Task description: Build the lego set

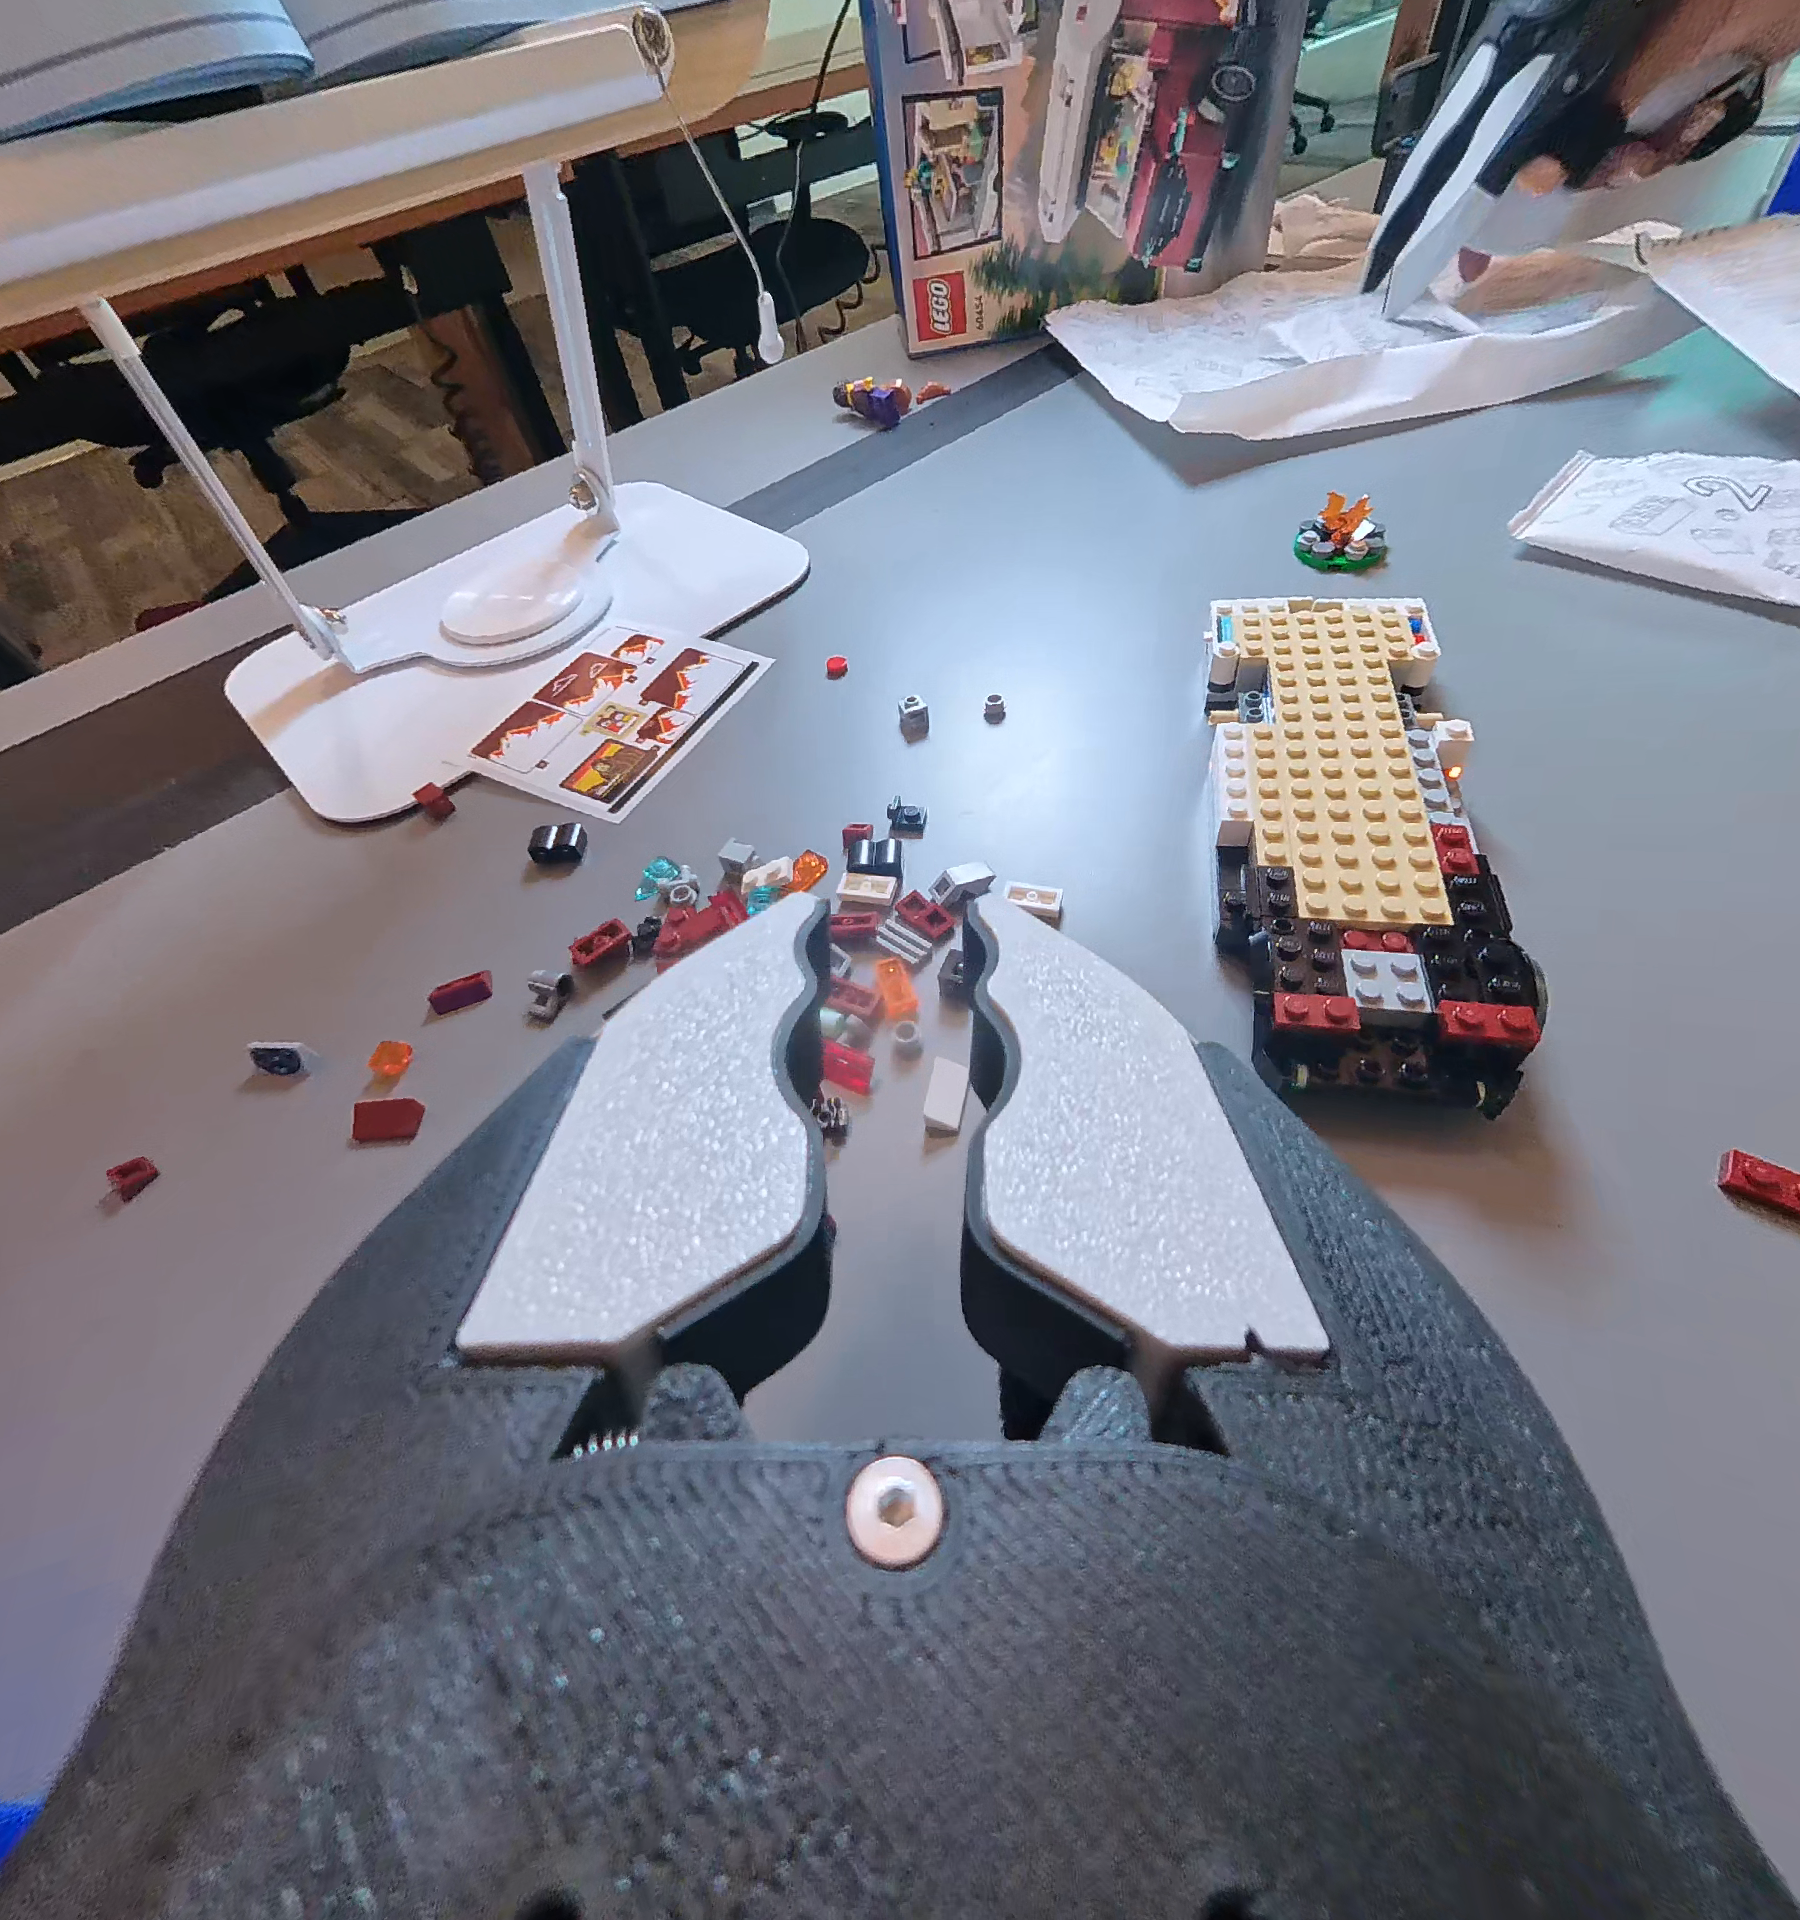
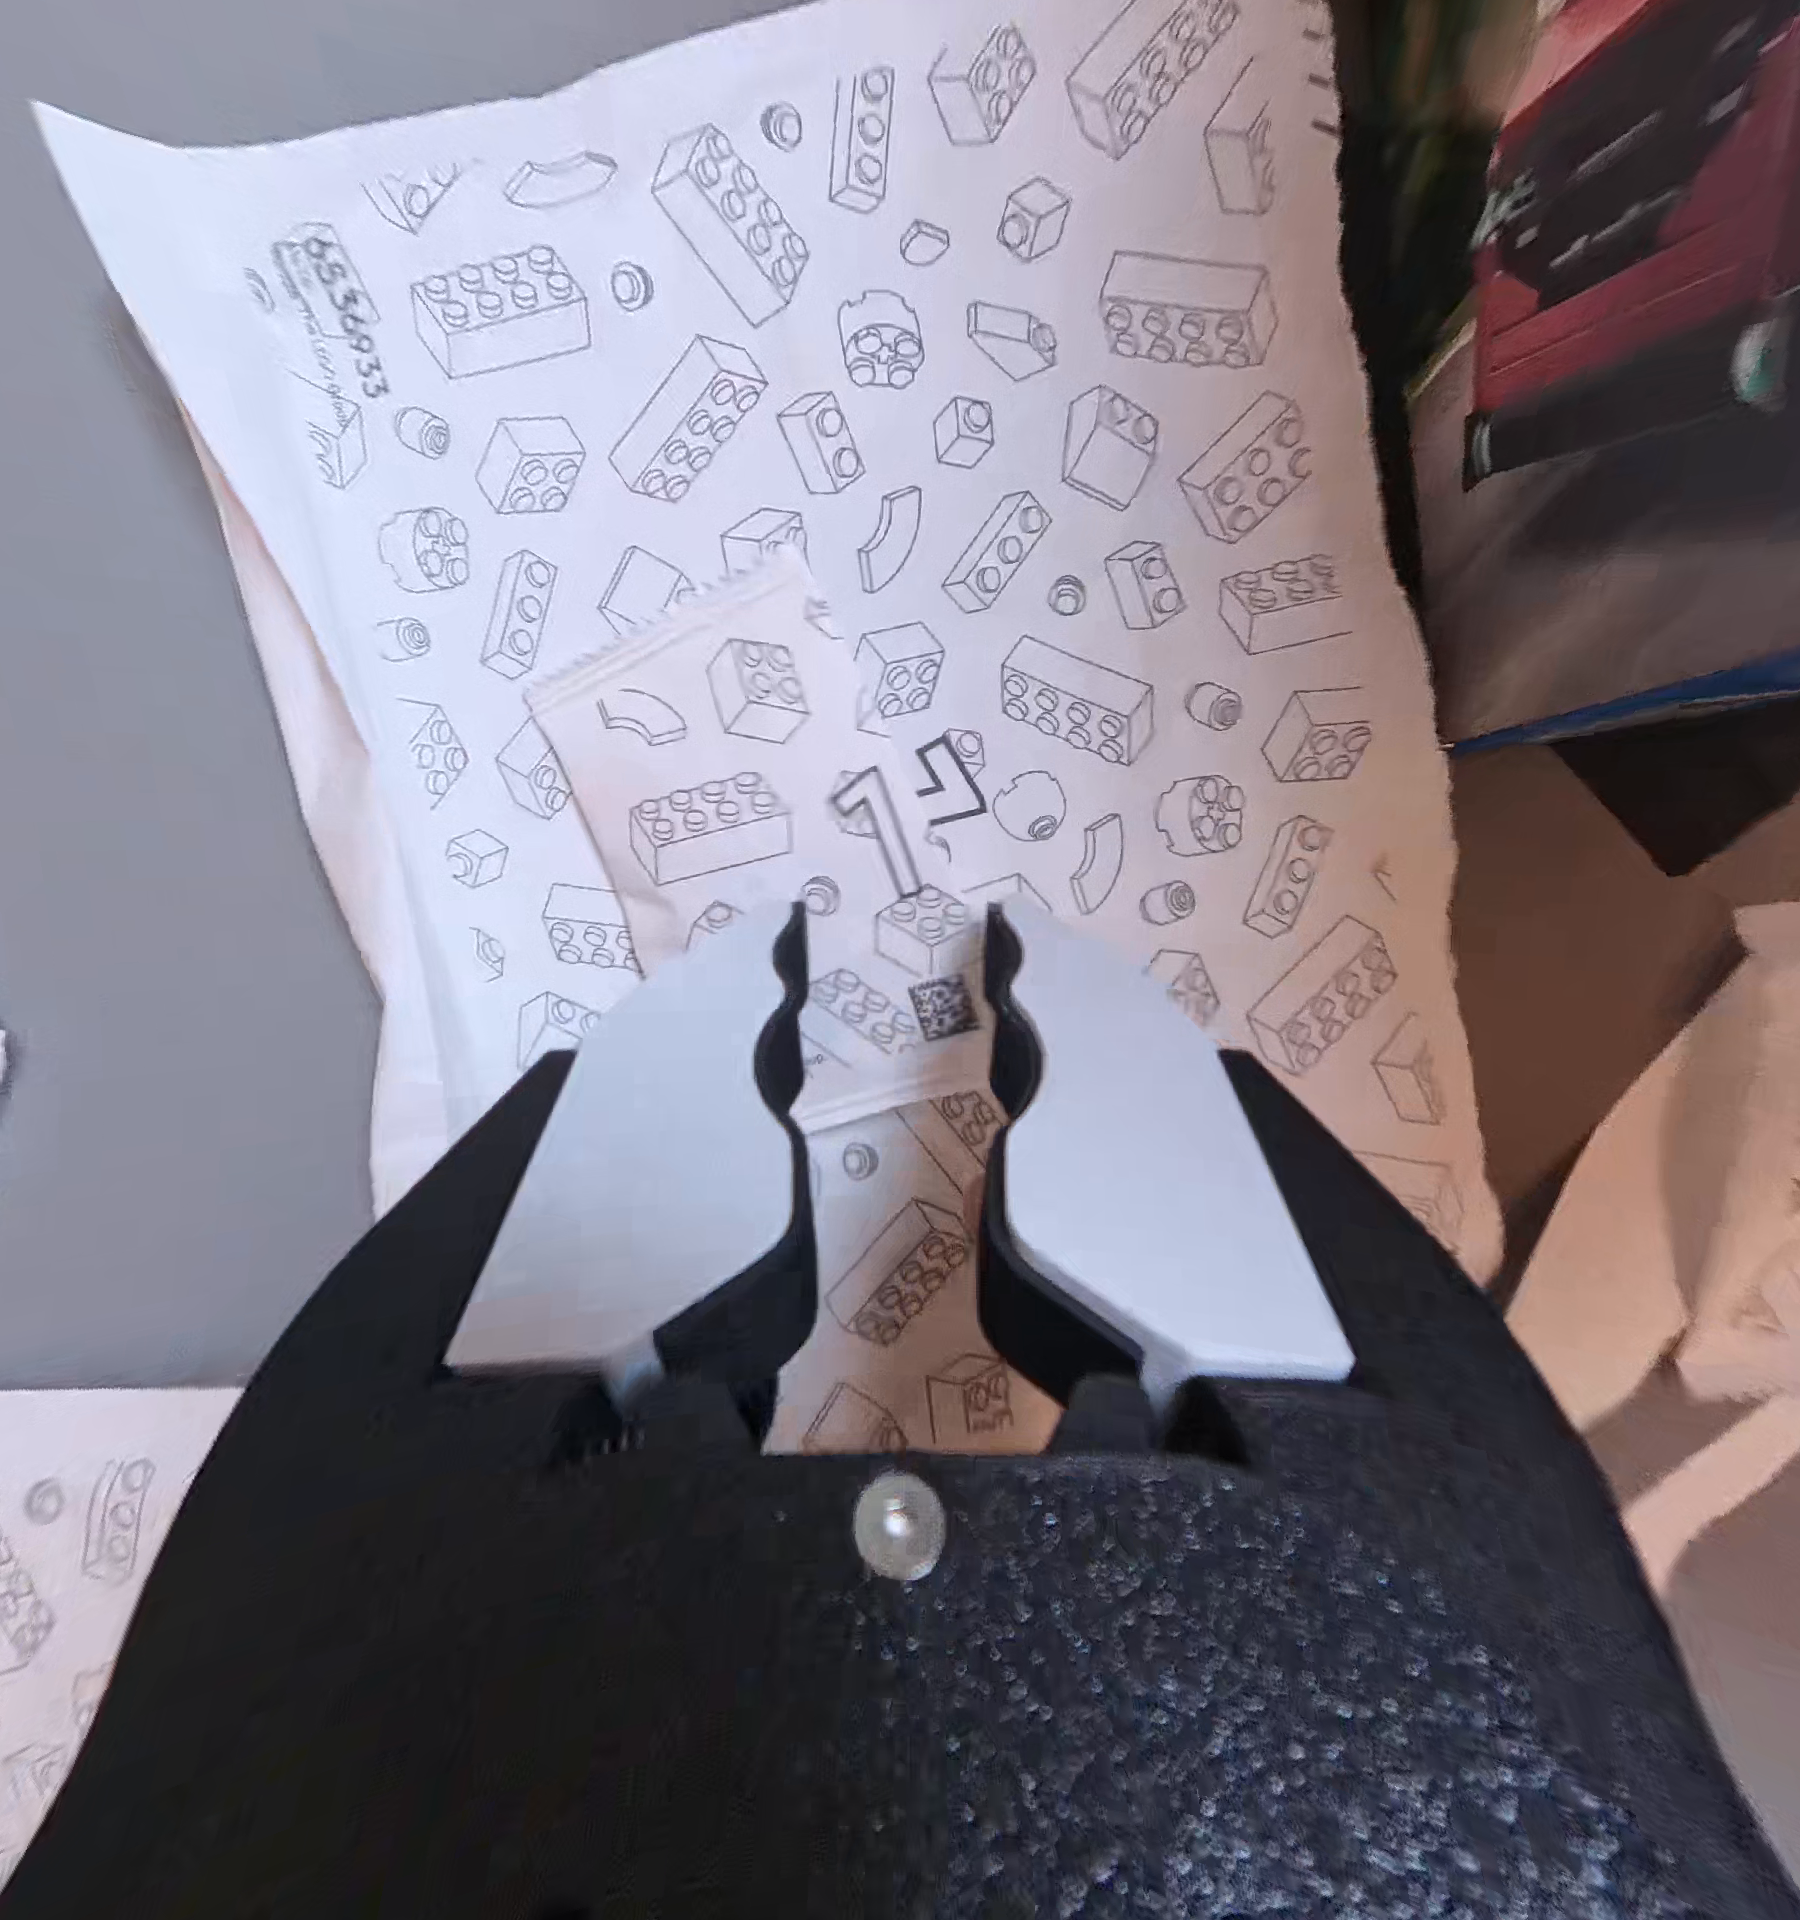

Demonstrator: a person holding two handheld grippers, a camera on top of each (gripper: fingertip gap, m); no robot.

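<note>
The left gripper [image 1: 896, 925] hangs unclenched and empty over scattered loose bricks [image 1: 854, 935] on the grey surface [image 1: 1083, 1351]. The part-built model [image 1: 1363, 831] sits just right. Farther off, the right gripper [image 2: 896, 914], parted and empty, hovers over a small paper bag [image 2: 761, 758] (lying on a bigger one [image 2: 1135, 468]).

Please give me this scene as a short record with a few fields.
Surface: grey table
Left tool: open, above a scatter of small red, black, orange and white toy bricks, holding nothing
Right tool: open, over a small white paper bag printed with brick outlines, which lies on a larger printed paper bag
Nearby: part-built tan-topped brick vehicle; white desk lamp; sticker sheet; picture-printed cardboard box
</note>
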